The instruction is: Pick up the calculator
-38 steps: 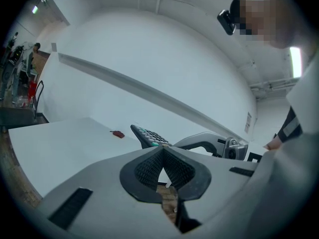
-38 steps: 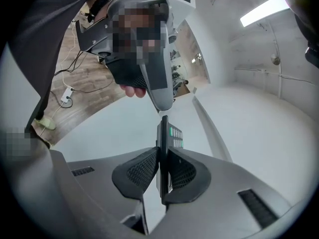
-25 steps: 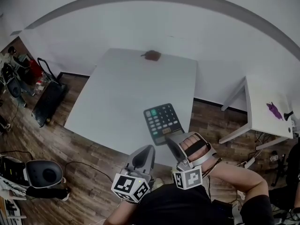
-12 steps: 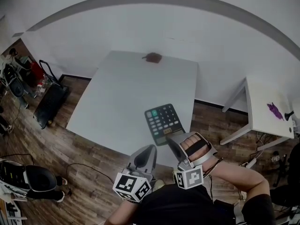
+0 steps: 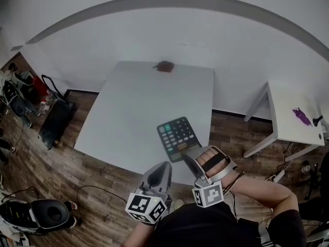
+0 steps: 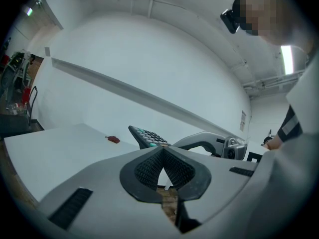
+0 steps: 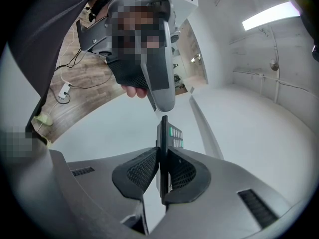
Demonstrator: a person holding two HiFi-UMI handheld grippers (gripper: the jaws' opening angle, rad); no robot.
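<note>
One calculator [image 5: 177, 135], dark, flat and rectangular, with rows of pale keys and a few green ones, is clamped by its near edge in the right gripper [image 5: 192, 157]. It is held tilted over the near right corner of the table [image 5: 128, 107]. It is judged light, stiff and smooth-cased. A thin edge hold may let it pivot, so a grip deeper across the body would be steadier. The left gripper [image 5: 158, 175], just beside, is pressed together on nothing. A small brown object [image 5: 165, 66] lies at the table's far edge.
</note>
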